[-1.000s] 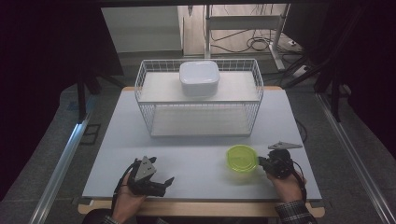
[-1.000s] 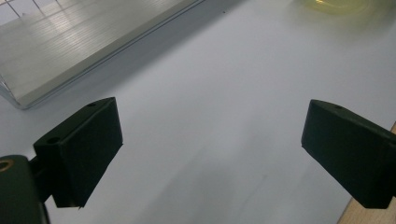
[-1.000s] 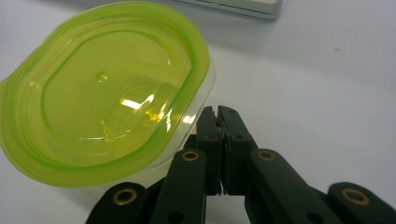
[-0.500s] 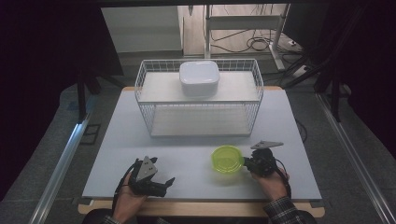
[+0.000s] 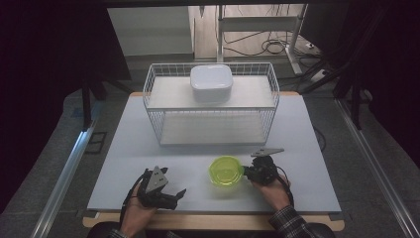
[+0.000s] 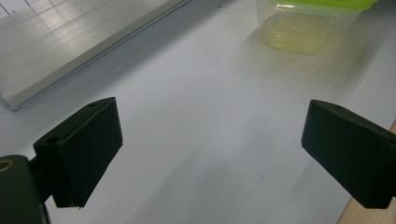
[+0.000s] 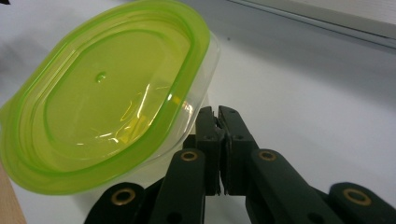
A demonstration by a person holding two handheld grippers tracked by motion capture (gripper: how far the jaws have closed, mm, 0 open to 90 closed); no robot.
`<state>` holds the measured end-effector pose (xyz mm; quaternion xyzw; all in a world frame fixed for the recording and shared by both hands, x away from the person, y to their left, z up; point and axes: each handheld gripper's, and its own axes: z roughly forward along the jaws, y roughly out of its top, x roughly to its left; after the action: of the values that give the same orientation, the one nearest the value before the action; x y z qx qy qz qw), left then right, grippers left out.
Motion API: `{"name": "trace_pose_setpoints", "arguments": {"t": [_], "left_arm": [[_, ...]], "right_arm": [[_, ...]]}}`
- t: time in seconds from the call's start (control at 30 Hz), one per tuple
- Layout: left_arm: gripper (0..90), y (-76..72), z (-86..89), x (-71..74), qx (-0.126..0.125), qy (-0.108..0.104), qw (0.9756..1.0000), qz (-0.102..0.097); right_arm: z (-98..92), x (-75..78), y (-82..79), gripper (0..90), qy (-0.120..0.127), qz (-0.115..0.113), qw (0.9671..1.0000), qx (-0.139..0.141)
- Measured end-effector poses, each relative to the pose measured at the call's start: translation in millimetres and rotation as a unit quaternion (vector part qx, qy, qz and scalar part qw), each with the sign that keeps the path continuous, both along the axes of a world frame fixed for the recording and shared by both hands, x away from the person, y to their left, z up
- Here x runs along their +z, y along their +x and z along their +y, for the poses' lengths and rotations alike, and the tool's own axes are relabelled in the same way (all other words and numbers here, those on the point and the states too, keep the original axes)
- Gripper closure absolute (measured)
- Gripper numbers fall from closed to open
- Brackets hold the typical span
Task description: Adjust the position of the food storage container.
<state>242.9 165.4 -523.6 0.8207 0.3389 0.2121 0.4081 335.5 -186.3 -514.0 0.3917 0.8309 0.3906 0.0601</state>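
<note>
Nearest, the left gripper (image 5: 176,194) rests released on the matte white table (image 5: 124,158). Just beyond, the right gripper (image 7: 218,116), clenched with nothing between its jaws, touches the clear plastic container (image 5: 225,171) with its glossy lime lid. Farther back stands a white wire basket (image 5: 153,94) carrying 1 rounded white box (image 5: 211,82).

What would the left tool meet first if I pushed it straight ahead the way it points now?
Likely the green-lidded container: it lies ahead between the open left tool jaws, slightly off to one side, with bare table before it. Depth is hard to judge.
</note>
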Motion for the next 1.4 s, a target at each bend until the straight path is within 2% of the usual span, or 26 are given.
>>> {"name": "trace_pose_setpoints", "arguments": {"t": [0.4,0.53,0.67,0.83,0.93,0.97,1.1,1.23,1.4], "left_arm": [[4.7,-0.3,-1.4,-0.3,-0.003,0.002,1.0,0.002],[4.8,-0.6,-2.1,-0.6,-0.006,0.004,1.0,0.003],[5.5,-0.3,-1.5,-0.5,-0.01,-0.002,0.9999,0.008],[6.0,-0.6,-1.2,-0.2,-0.014,-0.005,0.9998,0.013],[6.2,-0.4,-0.7,-0.3,-0.016,-0.009,0.9996,0.02],[6.3,-0.4,-0.6,-0.3,-0.016,-0.011,0.9996,0.021],[6.4,-0.6,-0.4,-0.1,-0.016,-0.011,0.9996,0.02],[6.4,-0.8,-0.5,-0.4,-0.015,-0.007,0.9997,0.019],[6.4,-0.8,0.1,-0.8,-0.015,-0.006,0.9997,0.017]], "right_arm": [[34.3,-7.2,6.0,87.0,0.018,0.021,0.9989,0.037],[43.4,-7.4,7.3,86.0,0.007,0.008,0.9988,0.048],[38.6,-5.1,8.1,82.0,-0.011,-0.009,0.9991,0.041],[25.9,3.0,7.3,69.4,-0.02,-0.034,0.9988,0.029],[19.7,6.4,5.5,56.9,-0.027,-0.04,0.9985,0.023],[17.2,7.6,4.5,50.1,-0.033,-0.042,0.9983,0.023],[8.7,11.8,1.4,38.7,-0.042,-0.052,0.9976,0.019],[-1.0,15.5,-1.7,27.5,-0.038,-0.058,0.9975,0.017],[-13.5,16.1,-4.1,18.6,-0.021,-0.054,0.9983,-0.003]]}}
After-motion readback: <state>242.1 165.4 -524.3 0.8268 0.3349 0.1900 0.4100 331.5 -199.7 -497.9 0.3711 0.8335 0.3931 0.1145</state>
